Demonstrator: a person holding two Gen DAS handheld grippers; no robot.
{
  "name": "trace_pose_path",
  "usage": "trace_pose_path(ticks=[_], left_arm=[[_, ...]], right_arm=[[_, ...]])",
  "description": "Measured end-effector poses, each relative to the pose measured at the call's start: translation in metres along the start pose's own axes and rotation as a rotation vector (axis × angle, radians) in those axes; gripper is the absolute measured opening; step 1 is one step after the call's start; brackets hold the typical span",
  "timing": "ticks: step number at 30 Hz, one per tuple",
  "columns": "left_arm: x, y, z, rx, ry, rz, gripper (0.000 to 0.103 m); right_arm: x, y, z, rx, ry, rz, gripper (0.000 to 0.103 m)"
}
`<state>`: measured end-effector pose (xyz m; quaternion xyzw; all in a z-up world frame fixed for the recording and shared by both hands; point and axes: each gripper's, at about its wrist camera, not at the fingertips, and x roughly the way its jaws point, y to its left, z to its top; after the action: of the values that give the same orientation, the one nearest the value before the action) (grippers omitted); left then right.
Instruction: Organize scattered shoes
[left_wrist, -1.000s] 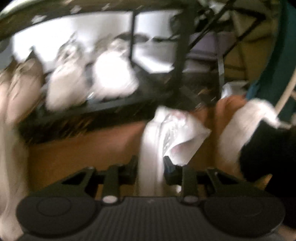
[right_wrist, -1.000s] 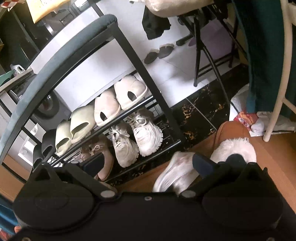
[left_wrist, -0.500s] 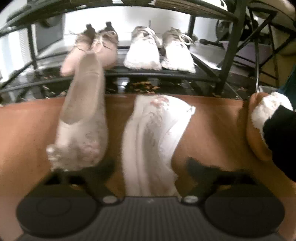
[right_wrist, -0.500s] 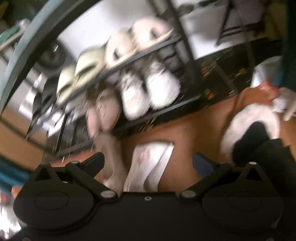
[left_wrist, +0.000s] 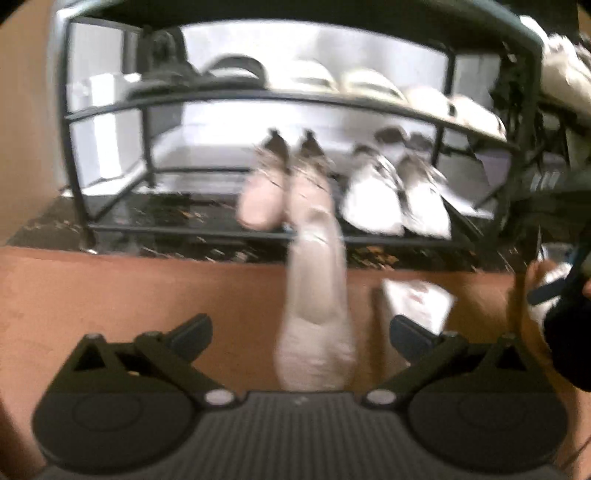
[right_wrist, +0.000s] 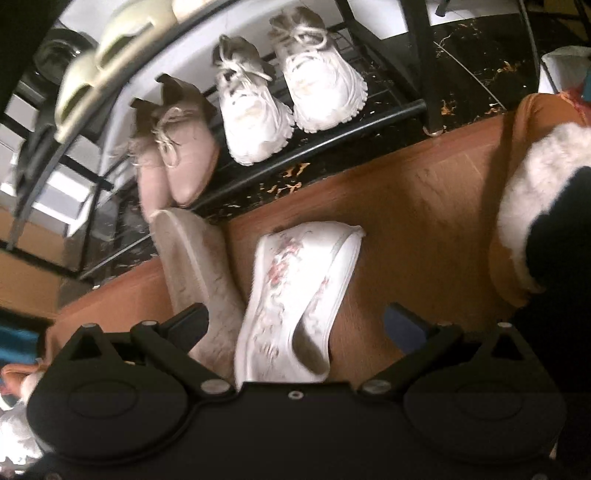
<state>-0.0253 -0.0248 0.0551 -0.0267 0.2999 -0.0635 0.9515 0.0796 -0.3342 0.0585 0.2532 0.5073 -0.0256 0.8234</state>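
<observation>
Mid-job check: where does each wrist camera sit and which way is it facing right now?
Left wrist: on the left gripper, angled down toward the shoe rack; its open fingers frame the upturned pink shoe.
Right wrist: on the right gripper, facing steeply down at the floral white shoe; open fingers show.
Shared: both floor shoes, white sneakers, pink boots.
</observation>
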Motion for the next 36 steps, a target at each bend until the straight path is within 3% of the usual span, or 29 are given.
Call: trace_pose_path(ticks=[3,8,11,14,18,21,23,24,25,31,36], left_arm=[[-0.013,0.029,0.002,-0.03,-0.027,0.064,0.102],[-0.019,0.067,0.007,-0.174,-0.023,0.129,0.102],[-0.017,0.082,0.005,-0.212,-0.014,0.13,0.102],[-0.008,0.093,0.0,-0.265,0.032,0.123,0.102],[-0.001,0.094,-0.006,-0.271,0.083,0.1,0.102],[0.002,0.091,-0.009,-0.257,0.089,0.093,0.102],[0.004,0.09,-0.009,-0.248,0.095,0.091,0.102],[0.005,0.09,-0.01,-0.247,0.097,0.09,0.102],[0.006,0.091,-0.01,-0.247,0.098,0.091,0.102],[0.007,0.095,-0.012,-0.264,0.099,0.108,0.102],[0.008,0.09,-0.012,-0.21,0.085,0.158,0.102]], right_arm=[[0.029,0.0,-0.007,-0.012,-0.015,-0.001,0.103],[0.057,-0.006,-0.019,0.044,0.011,0.013,0.103],[0.068,-0.005,-0.024,0.065,0.024,0.015,0.103],[0.081,0.006,-0.029,0.004,0.079,-0.018,0.096],[0.085,0.017,-0.032,-0.053,0.089,-0.022,0.083],[0.092,0.024,-0.034,-0.079,0.124,-0.029,0.082],[0.095,0.028,-0.037,-0.104,0.136,-0.021,0.07],[0.096,0.031,-0.038,-0.124,0.136,-0.006,0.054],[0.095,0.035,-0.039,-0.147,0.13,0.013,0.053],[0.082,0.054,-0.039,-0.269,0.037,-0.078,0.048],[0.071,0.08,-0.034,-0.451,-0.136,-0.237,0.048]])
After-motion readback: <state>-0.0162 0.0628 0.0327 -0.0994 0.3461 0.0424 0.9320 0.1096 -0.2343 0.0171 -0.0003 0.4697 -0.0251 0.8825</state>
